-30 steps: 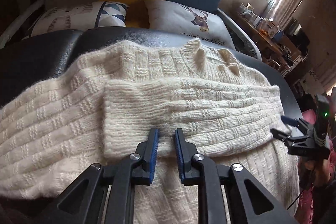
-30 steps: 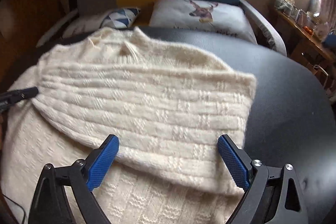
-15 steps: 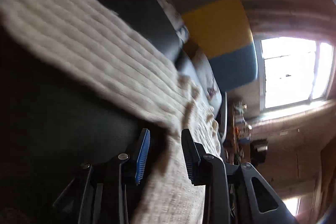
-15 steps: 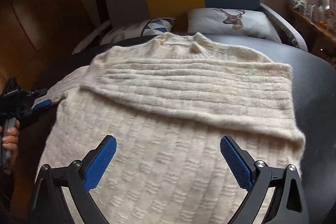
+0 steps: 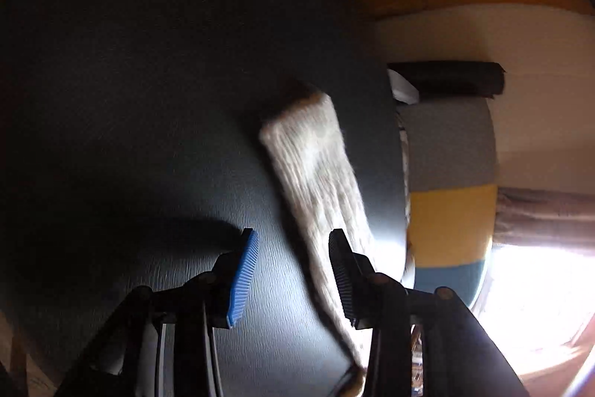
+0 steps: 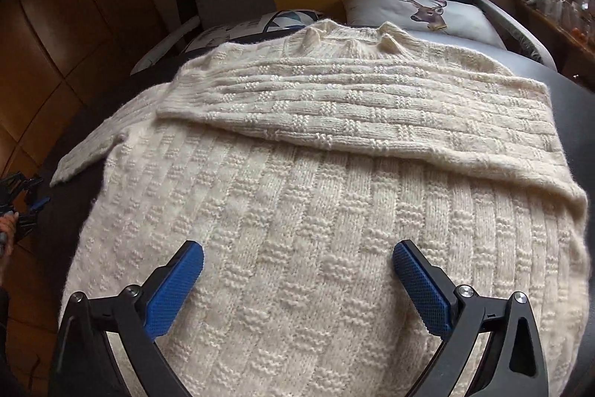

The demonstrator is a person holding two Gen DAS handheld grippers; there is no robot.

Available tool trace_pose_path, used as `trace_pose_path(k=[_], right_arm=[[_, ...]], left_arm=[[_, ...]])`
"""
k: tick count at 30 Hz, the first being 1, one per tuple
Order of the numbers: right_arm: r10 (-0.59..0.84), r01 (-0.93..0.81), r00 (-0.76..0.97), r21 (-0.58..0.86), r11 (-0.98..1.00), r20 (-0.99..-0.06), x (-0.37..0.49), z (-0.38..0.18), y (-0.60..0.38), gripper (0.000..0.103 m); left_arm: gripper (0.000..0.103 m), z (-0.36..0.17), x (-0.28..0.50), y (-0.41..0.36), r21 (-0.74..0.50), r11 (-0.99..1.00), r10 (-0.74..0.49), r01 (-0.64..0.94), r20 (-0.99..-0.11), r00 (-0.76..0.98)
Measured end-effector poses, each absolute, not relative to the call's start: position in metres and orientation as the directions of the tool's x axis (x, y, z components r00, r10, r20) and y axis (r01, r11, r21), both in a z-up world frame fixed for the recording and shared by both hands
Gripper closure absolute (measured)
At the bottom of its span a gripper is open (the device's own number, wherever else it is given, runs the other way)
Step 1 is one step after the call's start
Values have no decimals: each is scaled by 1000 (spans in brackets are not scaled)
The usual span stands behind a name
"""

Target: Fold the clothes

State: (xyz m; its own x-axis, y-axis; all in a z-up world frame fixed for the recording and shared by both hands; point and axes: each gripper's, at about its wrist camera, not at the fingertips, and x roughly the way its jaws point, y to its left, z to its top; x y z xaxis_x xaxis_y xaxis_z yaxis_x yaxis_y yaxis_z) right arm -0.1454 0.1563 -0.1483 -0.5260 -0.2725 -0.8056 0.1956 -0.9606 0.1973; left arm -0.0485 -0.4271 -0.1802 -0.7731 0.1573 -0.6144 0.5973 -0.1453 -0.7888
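Right hand-held gripper (image 6: pixel 297 289) hung jaws wide, holding nothing, above the lower body of the cream knit sweater (image 6: pixel 316 211). Sweater lay flat on the black surface (image 6: pixel 572 99), one sleeve folded across the chest. Left hand-held gripper (image 5: pixel 292 274) was parted, empty, with the other sleeve (image 5: pixel 316 170) lying blurred just beside its right finger. Deer pillow (image 6: pixel 420 12) sat behind the collar.
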Motion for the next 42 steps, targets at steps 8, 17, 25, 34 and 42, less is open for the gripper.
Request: trace_pose_path(k=[8,17,25,34,42], right_arm=[[-231,206,-533,140,-968,-814,-144,-151,149,0],[-264,191,-546,188,-963,-795,-156,-129,153,0],[-211,179,-591,129,-975,-779,-200,-103,158,0],[-69,43,-541,55,-998,-838,-258,-123,193,0],[-111,39,-537,107,-993,-836,-254,-146,205,0]], left_arm=[[63,-191,-78,-430,-790,-88,135,607,-613,-778],[98,-202,-83,-421,-743,18,120,669,-663,-739],[99,-166,-104,-380,-773,-169,111,612,-632,-767],[99,-90,-165,-273,-853,-362,275,375,-482,-832],[99,-46,-248,-169,-868,-467,516,168,-422,-745]])
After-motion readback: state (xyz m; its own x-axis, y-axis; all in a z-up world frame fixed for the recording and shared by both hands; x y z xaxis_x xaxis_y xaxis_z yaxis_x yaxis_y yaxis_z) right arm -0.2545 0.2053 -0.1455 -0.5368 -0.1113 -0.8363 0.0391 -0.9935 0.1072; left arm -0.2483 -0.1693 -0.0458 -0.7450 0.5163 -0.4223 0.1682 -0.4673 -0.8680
